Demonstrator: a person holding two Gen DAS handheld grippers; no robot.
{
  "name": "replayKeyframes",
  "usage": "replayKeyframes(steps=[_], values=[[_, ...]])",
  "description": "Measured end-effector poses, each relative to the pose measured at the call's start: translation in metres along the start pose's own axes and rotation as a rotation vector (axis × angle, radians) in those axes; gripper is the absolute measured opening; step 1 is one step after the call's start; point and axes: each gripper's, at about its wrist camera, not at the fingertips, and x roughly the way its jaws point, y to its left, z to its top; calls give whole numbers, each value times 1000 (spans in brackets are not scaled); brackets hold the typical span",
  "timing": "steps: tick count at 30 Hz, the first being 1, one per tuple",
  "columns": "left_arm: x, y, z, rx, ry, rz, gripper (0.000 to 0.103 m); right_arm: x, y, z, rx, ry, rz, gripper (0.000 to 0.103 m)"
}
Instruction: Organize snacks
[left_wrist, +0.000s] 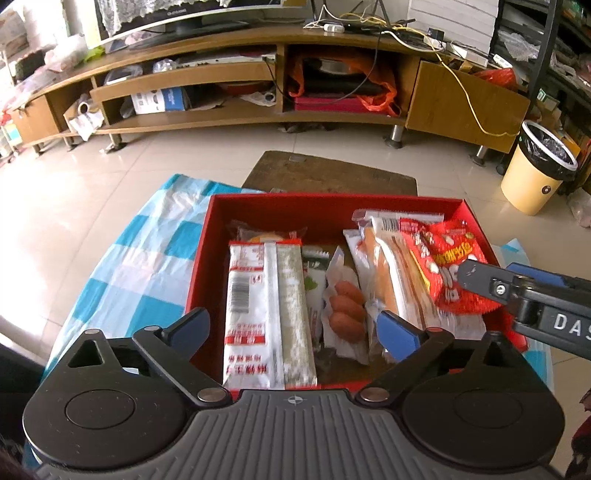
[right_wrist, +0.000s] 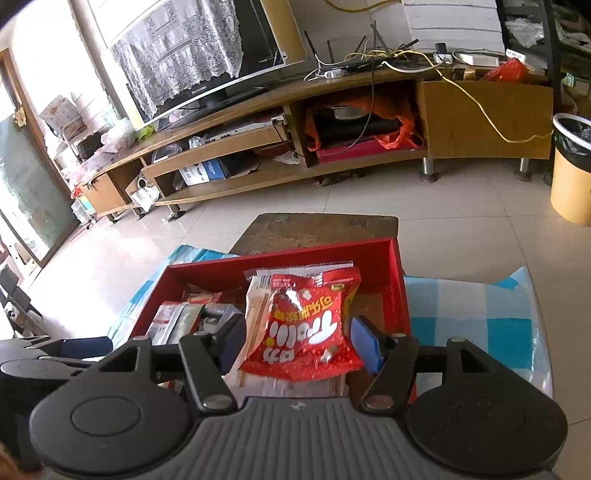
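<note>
Red box: cardboard tray (left_wrist: 258, 210) lying on the checked cloth, open side up, snacks inside.
Red snack bag: glossy pouch (right_wrist: 306, 325) with white lettering, at the right end of the box, lying tilted on top of pale packets.
Long white packet: flat wrapper (left_wrist: 255, 317) with red print and a barcode, along the left side of the box.
Sausage pack: clear pack (left_wrist: 345, 310) showing small brown pieces, in the middle of the box between the white packet and the pale packets.
Left claw: (left_wrist: 295, 332) spread wide over the near part of the box, holding nothing; the white packet and sausage pack lie below the gap.
Right claw: (right_wrist: 299, 343) partly open, blue pads flanking the red snack bag; no firm pinch on it shows.
Bench: blue and white checked cloth (left_wrist: 122, 266) covering the top under the box.
Behind: dark wooden stool (right_wrist: 317, 229) just past the box, tiled floor, long wooden TV unit (left_wrist: 236, 110), yellow bin (left_wrist: 535, 173) at right.
</note>
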Motion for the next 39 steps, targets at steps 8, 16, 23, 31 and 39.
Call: replayKeyframes(steps=[8,16,23,31,39], values=[[-21,1,-20,-7,-9,-16,101,-27,1,-23,0,-1,-11,65],[-37,0,-41,-12,-8,-37,101,-45,4,-48,24,14,-12,65],[-46,4,-58,-24,2,-44,101,-58,2,-67,53,28,-17,66],[-52,-3,-77,7,11,-47,101,-73,6,-86,73,35,0,66],[-62,-7,-91,36,5,-61,101,-87,8,-103,97,43,3,67]])
